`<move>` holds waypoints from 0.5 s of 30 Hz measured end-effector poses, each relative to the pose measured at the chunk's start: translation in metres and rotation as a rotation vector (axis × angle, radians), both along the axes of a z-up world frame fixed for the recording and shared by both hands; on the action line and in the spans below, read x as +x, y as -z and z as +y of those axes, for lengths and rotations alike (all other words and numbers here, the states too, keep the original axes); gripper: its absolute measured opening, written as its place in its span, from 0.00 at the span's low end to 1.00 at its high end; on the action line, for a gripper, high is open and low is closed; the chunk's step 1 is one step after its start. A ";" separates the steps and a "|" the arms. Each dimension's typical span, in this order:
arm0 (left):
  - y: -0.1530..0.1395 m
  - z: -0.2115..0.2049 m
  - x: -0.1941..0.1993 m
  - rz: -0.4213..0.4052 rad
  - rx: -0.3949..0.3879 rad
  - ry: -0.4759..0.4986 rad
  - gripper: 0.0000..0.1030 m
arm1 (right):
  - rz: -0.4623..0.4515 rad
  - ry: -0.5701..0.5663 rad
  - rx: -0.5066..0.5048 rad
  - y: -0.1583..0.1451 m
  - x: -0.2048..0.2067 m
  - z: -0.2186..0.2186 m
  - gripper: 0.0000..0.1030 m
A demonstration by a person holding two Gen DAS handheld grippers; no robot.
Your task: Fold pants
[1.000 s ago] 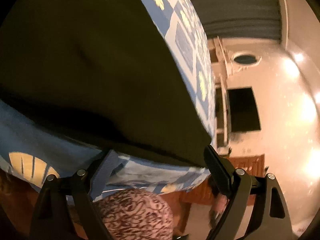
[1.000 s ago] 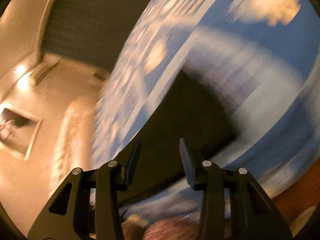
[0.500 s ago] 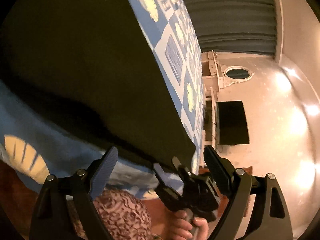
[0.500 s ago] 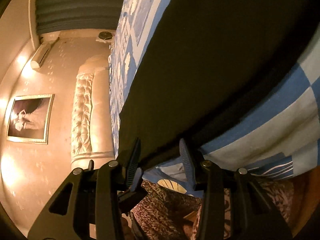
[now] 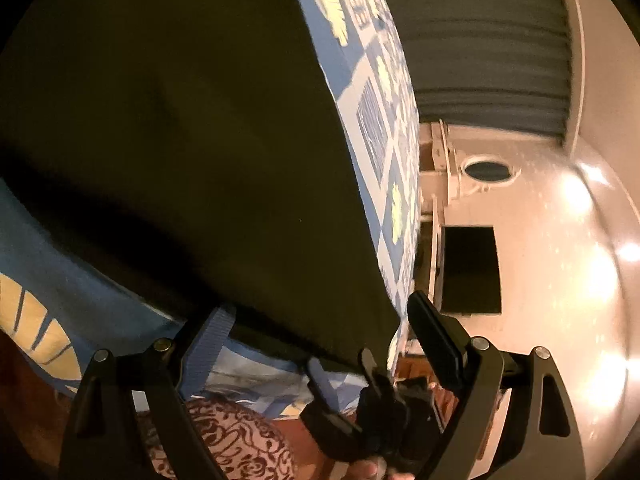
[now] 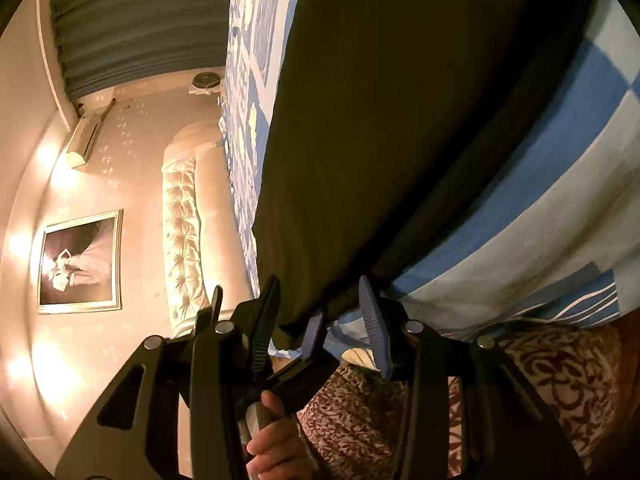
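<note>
Dark pants lie flat on a blue, white and yellow patterned bedspread; they also fill the right wrist view. My left gripper is open, its jaws wide on either side of the near hem at the pants' corner. My right gripper is open, its jaws straddling the same near edge at the opposite corner. Each view shows the other gripper below the hem: the right one in the left wrist view, the left one in the right wrist view, held by a hand.
The person's brown patterned clothing is close below the bed edge. A tufted headboard, a framed picture and an air conditioner are on one side. A dark screen, a wall and grey curtains are on the other.
Both grippers have closed in on the near hem of the pants, now lying between their jaws. The left gripper swung slightly; the right view steadied after a fast sweep.
</note>
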State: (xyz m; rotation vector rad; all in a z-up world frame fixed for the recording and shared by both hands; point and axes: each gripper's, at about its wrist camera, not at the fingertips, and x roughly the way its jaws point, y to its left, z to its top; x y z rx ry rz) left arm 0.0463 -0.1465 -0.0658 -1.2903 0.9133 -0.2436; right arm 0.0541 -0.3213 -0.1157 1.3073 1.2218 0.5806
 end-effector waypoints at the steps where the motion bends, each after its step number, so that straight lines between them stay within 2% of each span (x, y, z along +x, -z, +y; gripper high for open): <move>1: 0.000 0.000 0.001 0.000 0.003 -0.008 0.84 | 0.000 0.001 0.003 0.000 0.000 0.001 0.41; 11: 0.002 0.001 0.000 -0.015 -0.025 -0.044 0.84 | 0.006 0.023 0.014 0.007 0.008 0.005 0.41; 13: -0.002 0.000 0.000 -0.027 0.006 -0.034 0.83 | 0.003 0.028 0.009 0.007 0.009 0.006 0.40; 14: -0.004 -0.001 0.002 -0.032 0.026 -0.030 0.79 | -0.006 0.023 -0.002 0.006 0.010 0.007 0.40; 15: -0.006 -0.002 0.002 -0.039 0.050 -0.025 0.74 | -0.015 0.016 -0.025 0.004 0.010 0.008 0.35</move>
